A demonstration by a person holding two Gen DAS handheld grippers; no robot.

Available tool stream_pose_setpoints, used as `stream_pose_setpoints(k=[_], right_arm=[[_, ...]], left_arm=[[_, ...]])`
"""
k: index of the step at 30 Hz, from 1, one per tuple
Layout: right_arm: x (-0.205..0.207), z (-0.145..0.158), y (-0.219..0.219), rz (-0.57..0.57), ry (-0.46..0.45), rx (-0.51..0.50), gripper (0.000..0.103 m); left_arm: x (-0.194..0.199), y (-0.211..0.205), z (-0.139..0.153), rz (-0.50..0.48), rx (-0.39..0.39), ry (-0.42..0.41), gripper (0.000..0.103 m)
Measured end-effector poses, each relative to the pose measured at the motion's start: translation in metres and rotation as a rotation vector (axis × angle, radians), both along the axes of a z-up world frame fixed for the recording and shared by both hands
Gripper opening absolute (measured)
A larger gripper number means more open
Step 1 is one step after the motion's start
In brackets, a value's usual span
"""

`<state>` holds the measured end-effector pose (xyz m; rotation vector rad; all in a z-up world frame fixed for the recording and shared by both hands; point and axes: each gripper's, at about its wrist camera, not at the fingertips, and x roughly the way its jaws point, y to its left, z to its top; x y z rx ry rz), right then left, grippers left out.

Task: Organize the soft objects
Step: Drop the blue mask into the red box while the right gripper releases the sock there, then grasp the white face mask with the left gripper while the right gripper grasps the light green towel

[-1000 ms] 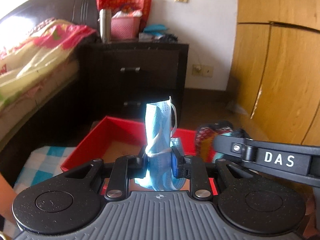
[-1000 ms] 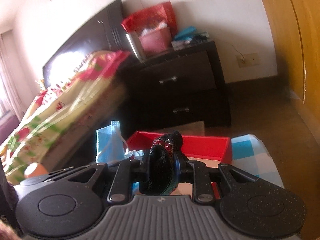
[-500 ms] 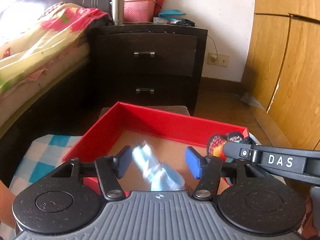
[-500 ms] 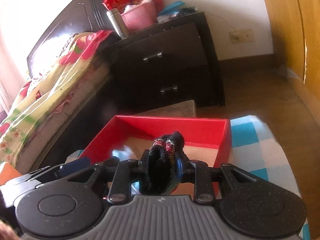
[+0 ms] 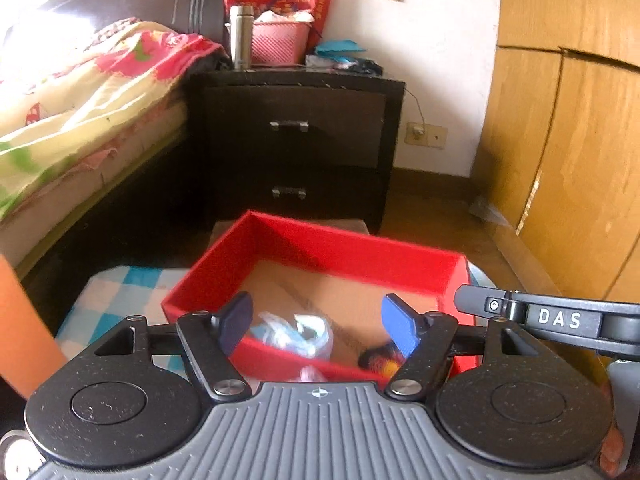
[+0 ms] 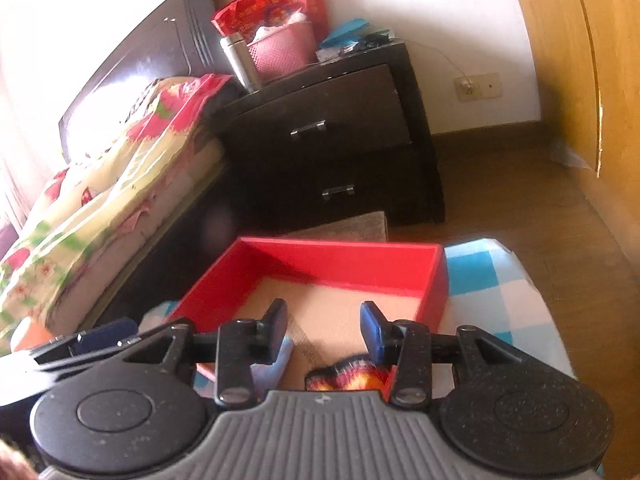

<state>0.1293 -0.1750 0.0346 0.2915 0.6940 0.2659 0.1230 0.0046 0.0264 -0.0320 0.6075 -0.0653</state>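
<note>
Both claws hang over the red tray (image 5: pixel 320 248) here, and both sets of jaws are opening as we watch. The left claw (image 5: pixel 318 322) stands wide, blue pads apart, nothing pressed between them. Below that gap, the light blue face mask (image 5: pixel 296 334) lies crumpled inside the tray at its near-left corner, touching neither pad. Over on the right, the dark knitted piece with red and yellow pattern (image 5: pixel 380 362) sits on the tray's cardboard floor, close to the near wall.

Switch to the right wrist view: the right claw (image 6: pixel 324 330) shows a narrower gap, but the pads are clear of everything. The patterned knit (image 6: pixel 348 374) rests in the tray beneath the claw, near edge, partly hidden by the claw body. A pale blue scrap of the mask (image 6: pixel 276 364) peeks out by the left finger.

The tray sits on a blue-and-white checked cloth (image 6: pixel 488 280) covering the surface. Beyond it, a dark nightstand (image 5: pixel 296 136) carries a pink basket (image 5: pixel 280 42) and a steel flask (image 5: pixel 241 36). A bed with a floral quilt (image 5: pixel 80 96) runs along the left; a wooden wardrobe (image 5: pixel 568 140) fills the right.
</note>
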Motion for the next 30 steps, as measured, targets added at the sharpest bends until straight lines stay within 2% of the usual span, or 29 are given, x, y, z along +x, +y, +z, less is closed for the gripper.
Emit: stream_pose_setpoints(k=[7, 11, 23, 28, 30], right_arm=[[-0.032, -0.008, -0.011, 0.008, 0.034, -0.022, 0.020], [-0.044, -0.009, -0.024, -0.017, 0.047, 0.000, 0.020], [-0.071, -0.010, -0.039, -0.022, 0.058, 0.009, 0.023], [-0.084, -0.010, -0.038, -0.006, 0.063, 0.017, 0.026], [-0.088, -0.011, -0.037, 0.005, 0.067, 0.014, 0.026]], left_arm=[[-0.034, -0.001, -0.010, -0.030, 0.000, 0.043, 0.071], [-0.050, -0.006, -0.015, -0.058, 0.009, 0.057, 0.071], [-0.089, -0.030, -0.019, -0.167, 0.049, 0.059, 0.071], [-0.104, -0.038, -0.035, -0.224, 0.078, 0.073, 0.070], [-0.106, -0.043, -0.045, -0.256, 0.098, 0.084, 0.065]])
